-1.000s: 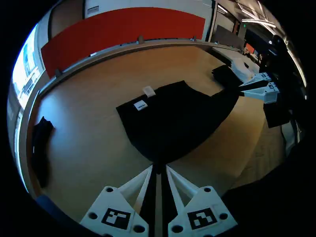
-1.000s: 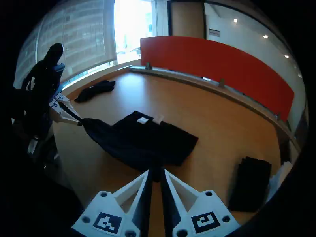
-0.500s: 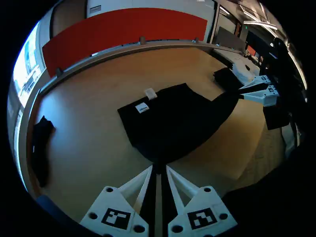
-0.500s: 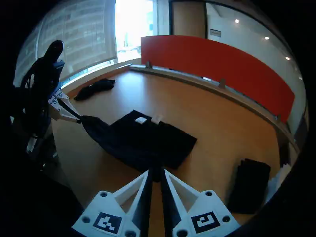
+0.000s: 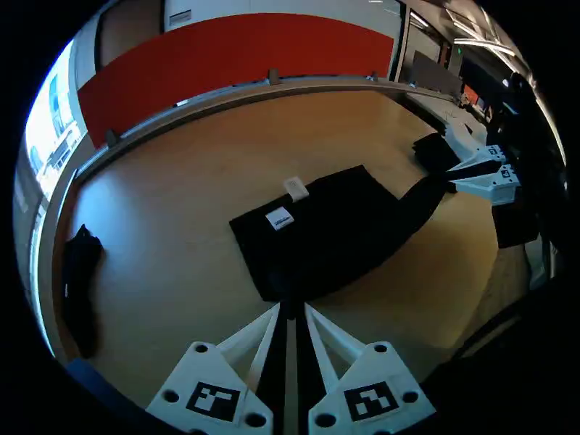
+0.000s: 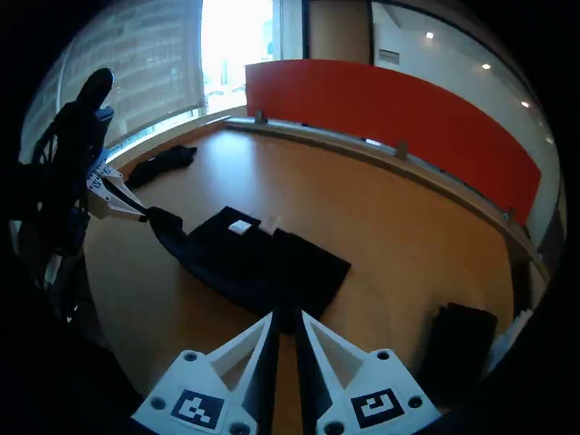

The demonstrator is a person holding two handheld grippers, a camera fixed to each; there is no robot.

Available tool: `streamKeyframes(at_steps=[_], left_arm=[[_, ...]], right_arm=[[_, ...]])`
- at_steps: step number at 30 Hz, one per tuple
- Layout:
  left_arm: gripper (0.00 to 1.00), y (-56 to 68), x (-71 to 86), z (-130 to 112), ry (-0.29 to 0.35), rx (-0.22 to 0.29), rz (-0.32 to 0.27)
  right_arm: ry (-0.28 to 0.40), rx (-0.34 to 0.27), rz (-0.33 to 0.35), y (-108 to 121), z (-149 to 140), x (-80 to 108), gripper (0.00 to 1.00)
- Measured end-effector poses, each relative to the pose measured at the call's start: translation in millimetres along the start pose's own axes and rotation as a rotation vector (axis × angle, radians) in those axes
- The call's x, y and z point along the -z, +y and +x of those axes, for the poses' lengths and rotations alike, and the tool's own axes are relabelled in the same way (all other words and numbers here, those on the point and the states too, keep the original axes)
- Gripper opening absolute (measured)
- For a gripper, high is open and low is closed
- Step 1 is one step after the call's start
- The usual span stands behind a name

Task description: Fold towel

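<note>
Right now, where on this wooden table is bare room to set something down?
Bare wood lies between the black towel and the long red partition, and between towel and crumpled dark cloth. Crowded by the folded black stack.

A red panel [image 5: 239,51] backs the wooden worktop [image 5: 167,203]; a crumpled dark cloth [image 5: 78,275] lies near one end, a dark stack [image 6: 457,341] near the other.
</note>
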State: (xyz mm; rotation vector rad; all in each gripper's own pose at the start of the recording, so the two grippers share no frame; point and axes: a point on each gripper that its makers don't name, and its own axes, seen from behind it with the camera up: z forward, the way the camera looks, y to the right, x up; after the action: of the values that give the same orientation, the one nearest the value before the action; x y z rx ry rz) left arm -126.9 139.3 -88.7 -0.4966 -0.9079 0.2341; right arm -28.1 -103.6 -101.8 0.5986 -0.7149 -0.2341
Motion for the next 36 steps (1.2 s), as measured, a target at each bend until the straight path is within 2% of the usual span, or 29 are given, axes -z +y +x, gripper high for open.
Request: streamKeyframes(at_steps=[8,17,26,31,36], left_arm=[[0.08,-19.4,-19.9,23,0.002,-0.018,0.038],[0.08,-34.9,-39.6,38,-0.013,-0.037,0.059],[0.08,-38.5,-54.2,32,-0.049,-0.074,0.063],[0.08,-39.0,-60.1,28,-0.064,-0.076,0.062],[0.08,-42.6,-72.6,27,-0.07,-0.082,0.07]], right_arm=[[-0.007,-0.007,-0.022,16,11,-25.1,0.14],[-0.023,-0.036,-0.039,29,16,-45.6,0.14],[-0.043,-0.045,-0.038,31,11,-57.0,0.14],[-0.052,-0.048,-0.041,33,8,-62.5,0.14],[-0.068,-0.051,-0.047,36,3,-71.7,0.14]])
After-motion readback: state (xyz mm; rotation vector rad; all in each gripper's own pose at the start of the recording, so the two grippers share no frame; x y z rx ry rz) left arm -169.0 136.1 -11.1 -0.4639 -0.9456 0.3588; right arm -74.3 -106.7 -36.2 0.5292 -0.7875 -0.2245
